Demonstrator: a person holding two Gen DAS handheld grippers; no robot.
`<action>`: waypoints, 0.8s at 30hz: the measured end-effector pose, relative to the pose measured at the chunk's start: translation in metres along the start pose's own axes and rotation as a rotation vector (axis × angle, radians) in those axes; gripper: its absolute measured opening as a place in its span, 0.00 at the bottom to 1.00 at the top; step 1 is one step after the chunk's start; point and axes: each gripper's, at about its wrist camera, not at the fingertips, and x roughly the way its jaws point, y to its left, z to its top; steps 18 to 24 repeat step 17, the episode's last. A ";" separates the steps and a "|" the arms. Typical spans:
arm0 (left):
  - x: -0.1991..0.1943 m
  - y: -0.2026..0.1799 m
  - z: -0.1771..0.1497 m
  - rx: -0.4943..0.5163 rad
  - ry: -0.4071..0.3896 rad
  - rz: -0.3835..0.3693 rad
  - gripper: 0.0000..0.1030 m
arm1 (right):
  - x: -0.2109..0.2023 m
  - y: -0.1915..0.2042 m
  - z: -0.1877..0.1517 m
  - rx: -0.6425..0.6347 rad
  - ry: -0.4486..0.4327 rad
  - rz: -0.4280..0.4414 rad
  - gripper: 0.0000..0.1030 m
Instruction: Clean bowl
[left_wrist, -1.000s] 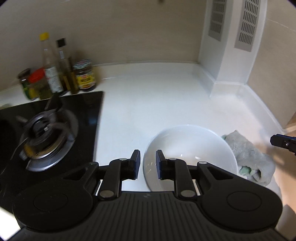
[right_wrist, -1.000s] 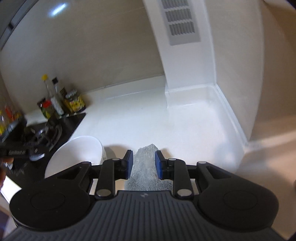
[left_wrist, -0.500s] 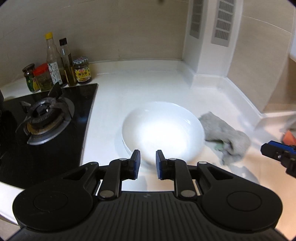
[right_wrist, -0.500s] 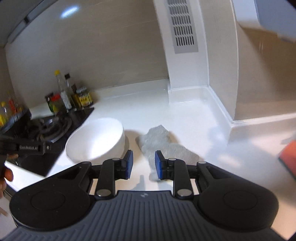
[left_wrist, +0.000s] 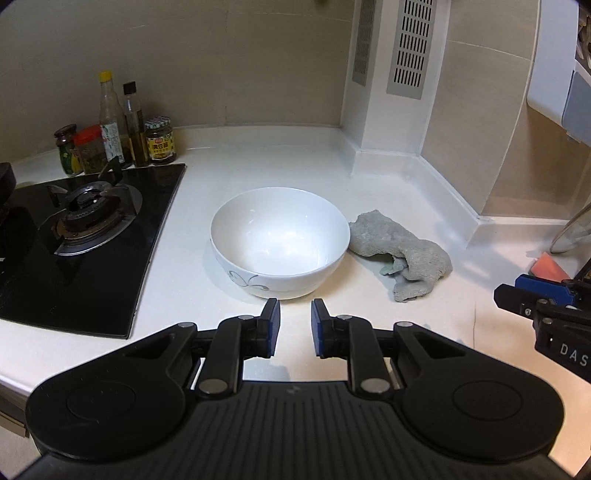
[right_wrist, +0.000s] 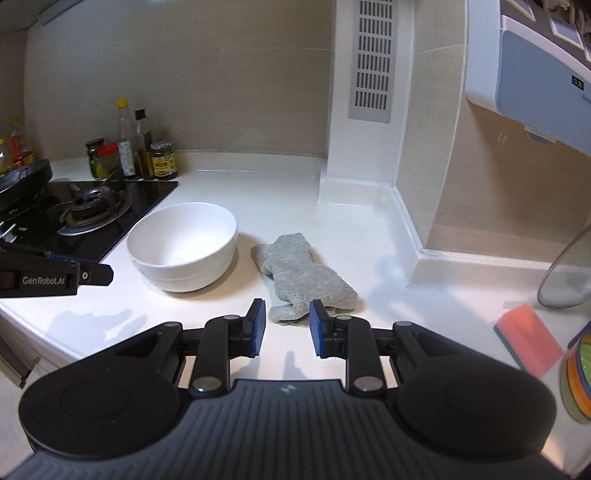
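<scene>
- While neither tool touches anything, the left hand-held gripper (left_wrist: 294, 325) hangs over the near edge of the worktop (left_wrist: 258, 162), its blue pads parted with a clear gap and nothing between them; it points at the bowl (left_wrist: 280, 240), which suggests it is lined up to steady that vessel.
- Right hand-held gripper (right_wrist: 283, 325): pads likewise apart and empty, aimed at the near end of the grey cloth (right_wrist: 303, 275). Judged from this alignment, the cloth is the wiping tool and this side is placed to take it.
- Bowl: stands upright on the worktop, between the black gas hob (left_wrist: 74, 236) on its left and the cloth on its right. In the left wrist view the cloth's far end lies just beside the bowl's rim; contact cannot be told.
- Appearance of the bowl: white, glossy, deep and round, with a faint grey leaf-like motif on the near outer wall. The inside shows soft highlights and no visible residue; fine soiling would be too small to tell.
- Cloth: crumpled and elongated, flat on the worktop, with a hint of green at a fold.
- Surroundings: bottles and jars (left_wrist: 118, 129) grouped at the wall behind the hob; an orange sponge (right_wrist: 528, 338) at the right, well apart from the bowl, with a glass lid (right_wrist: 565, 273) leaning behind it.
</scene>
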 end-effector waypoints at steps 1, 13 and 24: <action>-0.002 -0.001 -0.002 -0.002 0.000 0.004 0.23 | -0.002 0.000 -0.002 -0.009 -0.005 0.002 0.21; -0.006 -0.007 -0.008 0.011 -0.004 0.024 0.23 | -0.014 -0.004 -0.016 -0.012 -0.009 0.013 0.21; -0.008 -0.009 -0.009 0.040 -0.034 0.026 0.23 | -0.014 -0.005 -0.017 -0.020 -0.008 0.004 0.21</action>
